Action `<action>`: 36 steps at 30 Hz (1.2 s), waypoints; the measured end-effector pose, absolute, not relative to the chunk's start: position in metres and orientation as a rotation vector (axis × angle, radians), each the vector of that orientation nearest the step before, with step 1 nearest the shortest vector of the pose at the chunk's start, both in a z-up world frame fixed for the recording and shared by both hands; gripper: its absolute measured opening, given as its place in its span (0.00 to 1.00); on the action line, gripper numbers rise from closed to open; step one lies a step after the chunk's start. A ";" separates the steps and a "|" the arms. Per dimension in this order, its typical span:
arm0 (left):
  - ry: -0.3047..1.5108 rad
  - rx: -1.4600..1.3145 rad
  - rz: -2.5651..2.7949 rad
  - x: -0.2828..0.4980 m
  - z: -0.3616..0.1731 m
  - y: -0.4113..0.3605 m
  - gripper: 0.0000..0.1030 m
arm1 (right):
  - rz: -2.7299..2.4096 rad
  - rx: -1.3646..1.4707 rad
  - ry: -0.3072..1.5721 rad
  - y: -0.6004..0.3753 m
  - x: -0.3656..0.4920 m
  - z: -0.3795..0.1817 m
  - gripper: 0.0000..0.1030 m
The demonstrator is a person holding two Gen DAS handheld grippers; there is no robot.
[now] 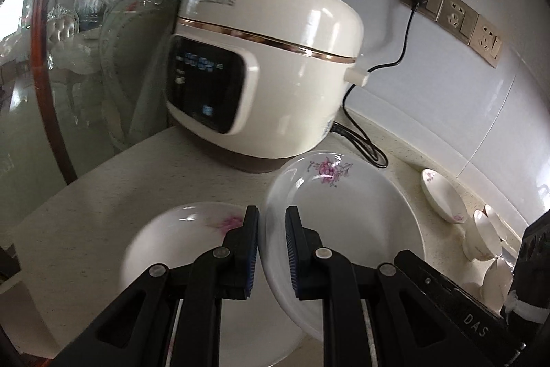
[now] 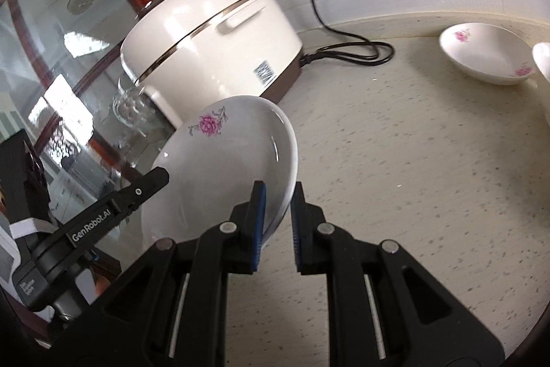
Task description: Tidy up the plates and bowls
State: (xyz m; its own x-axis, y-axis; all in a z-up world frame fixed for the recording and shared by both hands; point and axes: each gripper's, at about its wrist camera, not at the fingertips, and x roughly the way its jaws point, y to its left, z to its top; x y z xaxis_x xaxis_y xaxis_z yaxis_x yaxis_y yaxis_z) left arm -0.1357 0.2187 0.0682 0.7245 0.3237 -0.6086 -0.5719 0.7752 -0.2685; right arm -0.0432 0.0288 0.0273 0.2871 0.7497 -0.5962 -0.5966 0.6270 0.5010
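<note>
A white plate with a pink flower (image 1: 343, 215) is tilted above the counter, held from both sides. My left gripper (image 1: 271, 219) is shut on its left rim. My right gripper (image 2: 280, 195) is shut on the opposite rim of the same plate (image 2: 227, 174). The left gripper's black finger (image 2: 154, 179) reaches the plate's far edge in the right wrist view. A second flowered plate (image 1: 178, 243) lies flat on the counter below and left. A shallow flowered bowl (image 2: 488, 54) sits by the wall, with small white bowls (image 1: 481, 239) beyond it.
A cream rice cooker (image 1: 261, 74) stands in the counter's corner, just behind the plates. Its black cord (image 2: 347, 50) runs along the counter and up to wall sockets (image 1: 453, 16). A glass panel in a red wooden frame (image 1: 86, 74) bounds the left. Speckled counter (image 2: 412, 177) stretches right.
</note>
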 end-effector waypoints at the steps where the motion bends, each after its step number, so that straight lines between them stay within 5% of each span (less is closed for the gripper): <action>1: 0.572 -0.465 0.517 -0.139 0.067 0.221 0.15 | 0.917 0.188 0.911 0.032 -0.047 0.026 0.17; 36: 0.661 -0.443 0.624 -0.182 0.029 0.266 0.15 | 1.070 -0.072 0.855 0.094 -0.106 0.016 0.21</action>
State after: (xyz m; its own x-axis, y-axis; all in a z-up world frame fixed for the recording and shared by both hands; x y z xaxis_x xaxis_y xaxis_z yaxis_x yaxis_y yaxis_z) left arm -0.1817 0.2660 0.0288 0.6206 0.3886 -0.6811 -0.6573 0.7314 -0.1817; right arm -0.1065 0.0940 0.0155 0.1998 0.7388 -0.6436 -0.7910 0.5093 0.3391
